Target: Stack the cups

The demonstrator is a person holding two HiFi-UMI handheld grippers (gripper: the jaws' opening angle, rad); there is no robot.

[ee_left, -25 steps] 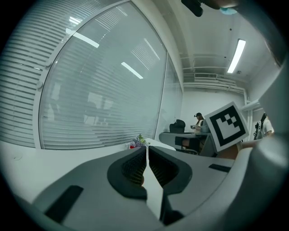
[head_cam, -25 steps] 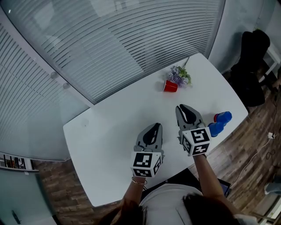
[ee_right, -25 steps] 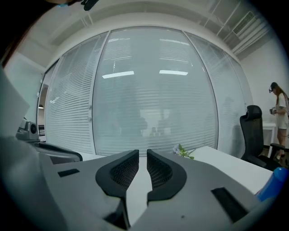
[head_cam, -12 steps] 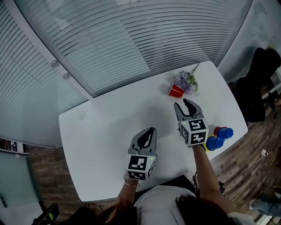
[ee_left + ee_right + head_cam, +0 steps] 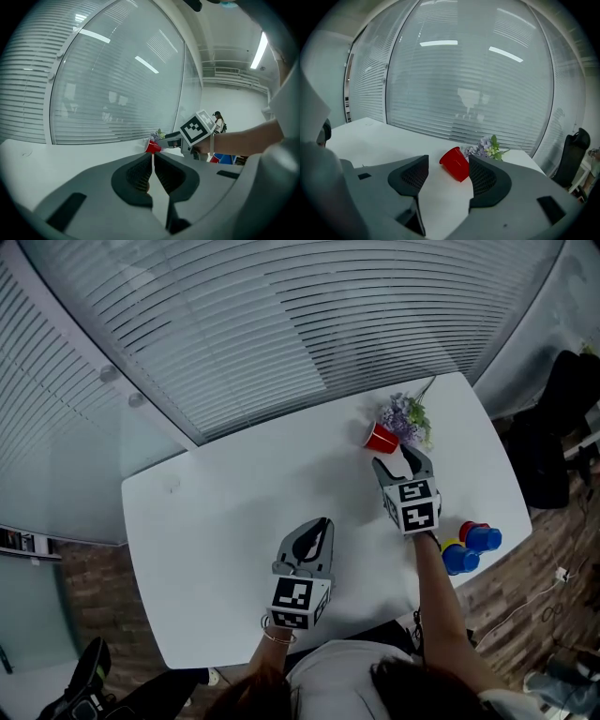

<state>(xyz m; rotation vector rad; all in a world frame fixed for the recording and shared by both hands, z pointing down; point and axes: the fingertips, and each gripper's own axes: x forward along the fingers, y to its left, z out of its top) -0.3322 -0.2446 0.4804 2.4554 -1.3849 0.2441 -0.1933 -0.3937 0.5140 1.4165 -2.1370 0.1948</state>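
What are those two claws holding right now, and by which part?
Nothing. The left gripper is shut with nothing in it; the right gripper has just been opening, its jaws apart and empty, the red cup lying beyond them, untouched.

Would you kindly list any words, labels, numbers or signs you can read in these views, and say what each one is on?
No readable text anywhere in these views.
Cube on the left gripper and cube on the right gripper: black-and-white square patterns only, no letters or digits.
Red cup and blue cups: plain, no print visible.
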